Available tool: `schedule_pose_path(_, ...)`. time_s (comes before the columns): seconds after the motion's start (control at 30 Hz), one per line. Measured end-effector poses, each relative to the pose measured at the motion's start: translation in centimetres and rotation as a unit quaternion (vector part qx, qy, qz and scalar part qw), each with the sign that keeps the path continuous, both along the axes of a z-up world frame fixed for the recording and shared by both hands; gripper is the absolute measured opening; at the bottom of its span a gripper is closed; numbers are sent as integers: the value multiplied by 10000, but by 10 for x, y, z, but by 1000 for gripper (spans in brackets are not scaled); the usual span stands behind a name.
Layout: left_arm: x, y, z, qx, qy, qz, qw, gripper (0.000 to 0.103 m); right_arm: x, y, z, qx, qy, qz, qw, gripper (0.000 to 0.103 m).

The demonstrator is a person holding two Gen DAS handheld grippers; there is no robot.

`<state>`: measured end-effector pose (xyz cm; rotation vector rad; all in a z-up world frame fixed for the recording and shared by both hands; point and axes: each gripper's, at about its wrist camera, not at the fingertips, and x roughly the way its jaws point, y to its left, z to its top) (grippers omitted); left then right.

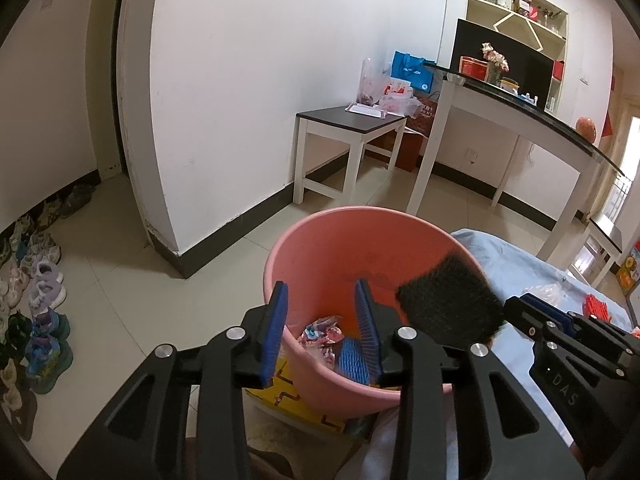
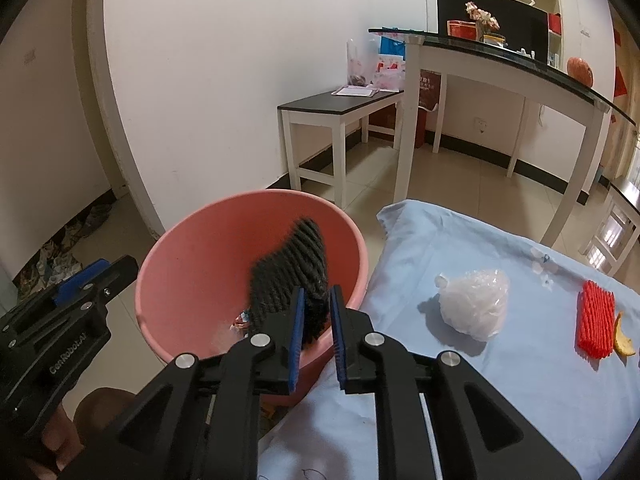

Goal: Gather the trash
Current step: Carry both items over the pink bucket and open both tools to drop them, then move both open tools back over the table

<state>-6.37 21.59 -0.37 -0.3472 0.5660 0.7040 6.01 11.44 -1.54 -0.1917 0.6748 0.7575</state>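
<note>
Trouble here would come mostly from the black foam net (image 2: 288, 276) — it stands between the jaws of the right gripper (image 2: 316, 336), which are narrow but no longer look pressed hard on it, over the near rim of the pink bucket (image 2: 168, 256). I judge it is being let go. Its lower end sits close to the rim on the bed side, so if it springs or clings to a pad (image 2: 297, 332) it could tip outward and land on the blue sheet (image 2: 460, 380) or slide down between bucket and bed, out of easy reach.

The left gripper (image 1: 322, 332) hangs over the bucket's mouth with its jaws open and nothing between them; wrappers (image 1: 322, 336) and a blue ribbed piece (image 1: 354, 360) lie at the bottom below it. The two grippers are close together, and a careless swing of either could knock the other or nudge the bucket, which rests on a yellow box (image 1: 288, 396) rather than on the floor — a shaky footing by the look of it.

Still on the bed: a crumpled clear bag (image 2: 476, 304) near the middle, and a red foam net (image 2: 596, 324) with a banana peel (image 2: 623, 340) touching it, toward the right edge. The bag is light and slippery; a shallow pinch may lose it on the way across.
</note>
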Motion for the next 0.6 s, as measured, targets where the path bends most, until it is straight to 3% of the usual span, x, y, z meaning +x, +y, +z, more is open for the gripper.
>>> schedule_pose_path(0.1,0,0,0,-24,9,-2,10000,36,0,-3,1,63,-2,-16,10000,33)
schedule_pose_path(0.6,0,-20,16,-92,-251,-278,9993,36,-3,-56,17,478,79,-157,9987,33)
